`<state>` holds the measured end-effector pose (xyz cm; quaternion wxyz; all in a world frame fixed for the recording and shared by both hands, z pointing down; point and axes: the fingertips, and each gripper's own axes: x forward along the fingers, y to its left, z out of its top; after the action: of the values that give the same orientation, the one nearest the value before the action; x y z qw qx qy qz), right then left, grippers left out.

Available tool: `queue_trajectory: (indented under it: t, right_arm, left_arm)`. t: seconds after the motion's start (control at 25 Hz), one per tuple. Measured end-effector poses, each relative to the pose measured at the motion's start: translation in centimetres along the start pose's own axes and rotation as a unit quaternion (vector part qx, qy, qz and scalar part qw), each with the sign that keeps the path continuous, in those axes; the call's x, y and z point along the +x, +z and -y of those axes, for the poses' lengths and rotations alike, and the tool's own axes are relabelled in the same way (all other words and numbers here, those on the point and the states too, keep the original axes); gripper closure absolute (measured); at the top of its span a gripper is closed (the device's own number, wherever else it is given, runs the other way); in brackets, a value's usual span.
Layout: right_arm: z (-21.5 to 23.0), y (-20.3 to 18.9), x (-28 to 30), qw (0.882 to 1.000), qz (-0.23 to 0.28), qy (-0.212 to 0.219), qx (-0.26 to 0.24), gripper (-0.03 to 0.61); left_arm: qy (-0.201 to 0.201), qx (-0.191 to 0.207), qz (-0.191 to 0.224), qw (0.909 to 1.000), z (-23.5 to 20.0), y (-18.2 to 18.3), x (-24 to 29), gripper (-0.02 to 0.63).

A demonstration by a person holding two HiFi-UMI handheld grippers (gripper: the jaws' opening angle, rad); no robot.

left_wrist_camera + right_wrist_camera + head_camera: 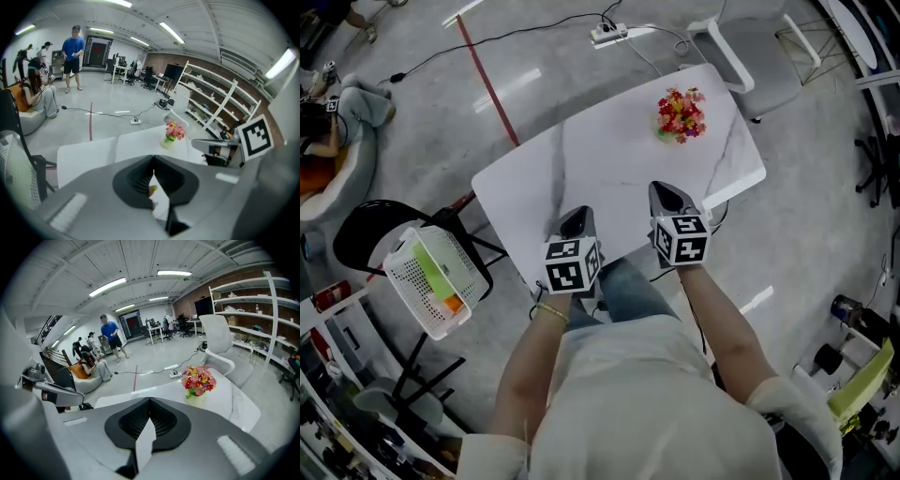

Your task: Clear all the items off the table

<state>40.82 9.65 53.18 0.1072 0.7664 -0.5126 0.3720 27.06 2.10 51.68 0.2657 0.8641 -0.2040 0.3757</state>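
Left tongs [577, 217] closed, right tongs [667, 194] closed, flower pot [680, 116] upright on table [600, 159]

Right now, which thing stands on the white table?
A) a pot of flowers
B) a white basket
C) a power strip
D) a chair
A: the pot of flowers stands near the far end of the table, while the basket sits on a chair beside it and the power strip lies on the floor.
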Motion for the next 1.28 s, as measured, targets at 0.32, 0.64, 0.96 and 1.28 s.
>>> queue_trajectory:
  t: [0.32,0.64,0.96,1.28]
  right_arm:
    - [5.9,-2.1,3.3,0.998,-0.012,-0.054,0.029,0.565]
    - [10.6,-4.1,8.2,0.994,-0.015,-0.089,0.069,0.452]
    - [14.6,-5.7,13.3,0.986,-0.021,-0.122,0.112,0.315]
    - [16.9,-5.6,17.6,0.982,-0.020,-0.137,0.127,0.231]
  left_arm:
    - [0.001,0.002,-0.022,0.9997,0.6,-1.0,4.2,0.604]
    - [-0.014,0.005,-0.054,0.9984,2.1,-3.5,7.6,0.604]
    - [-0.024,0.018,-0.087,0.9958,3.0,-5.8,10.3,0.604]
    - [-0.027,0.009,-0.114,0.9931,3.0,-7.6,12.2,0.604]
